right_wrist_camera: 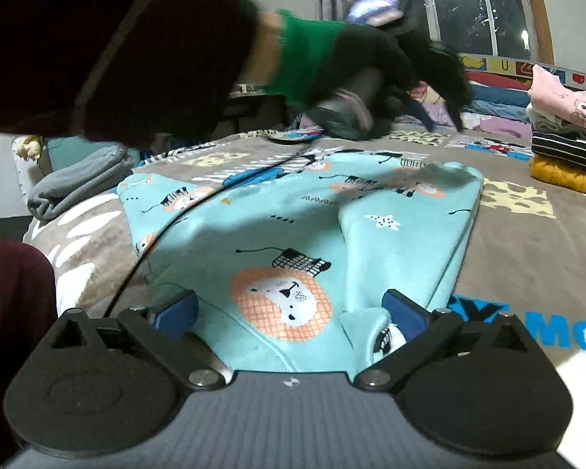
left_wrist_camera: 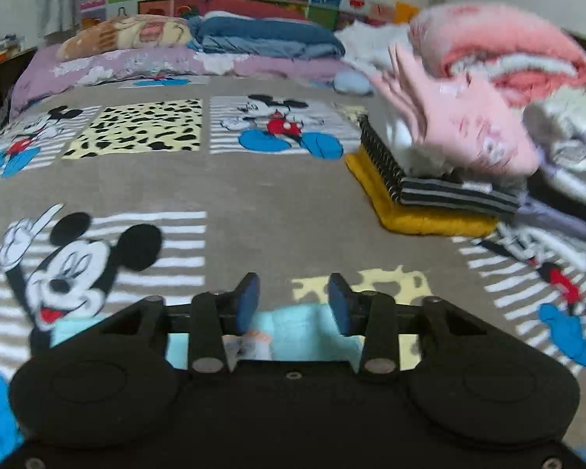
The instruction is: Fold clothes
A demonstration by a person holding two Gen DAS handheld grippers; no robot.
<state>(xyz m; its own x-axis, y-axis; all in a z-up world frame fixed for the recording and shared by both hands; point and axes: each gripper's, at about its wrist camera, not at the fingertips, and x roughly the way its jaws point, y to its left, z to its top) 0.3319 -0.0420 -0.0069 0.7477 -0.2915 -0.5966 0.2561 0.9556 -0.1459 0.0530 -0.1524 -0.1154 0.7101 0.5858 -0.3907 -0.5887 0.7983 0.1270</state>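
A bed (left_wrist_camera: pixel 254 195) covered in a grey cartoon-mouse blanket (right_wrist_camera: pixel 527 242) carries everything. Along its far edge lie pillows (left_wrist_camera: pixel 129 35) and folded blue bedding (left_wrist_camera: pixel 269 39); at its right edge a loose heap of clothes (left_wrist_camera: pixel 566 136) sits beside a folded stack (left_wrist_camera: pixel 429 195) — yellow at the bottom, black-and-white stripes above, a pink garment (left_wrist_camera: pixel 480 129) on top, blurred in the left wrist view.

Near the bed's front edge lies the teal shirt (right_wrist_camera: pixel 277 242), printed with lions and stars, one sleeve folded inward over its right side. A thin black cable (right_wrist_camera: pixel 164 230) crosses its left part.

Above the shirt's far end, a person's arm in a dark maroon sleeve (right_wrist_camera: pixel 136 47) with a green cuff reaches across, the black-gloved hand (right_wrist_camera: pixel 390 70) holding the left tongs (left_wrist_camera: pixel 293 301). These stand open just above the shirt's edge, nothing between the blue pads.

The right tongs (right_wrist_camera: pixel 289 312) are spread wide over the shirt's near hem, gripping nothing.
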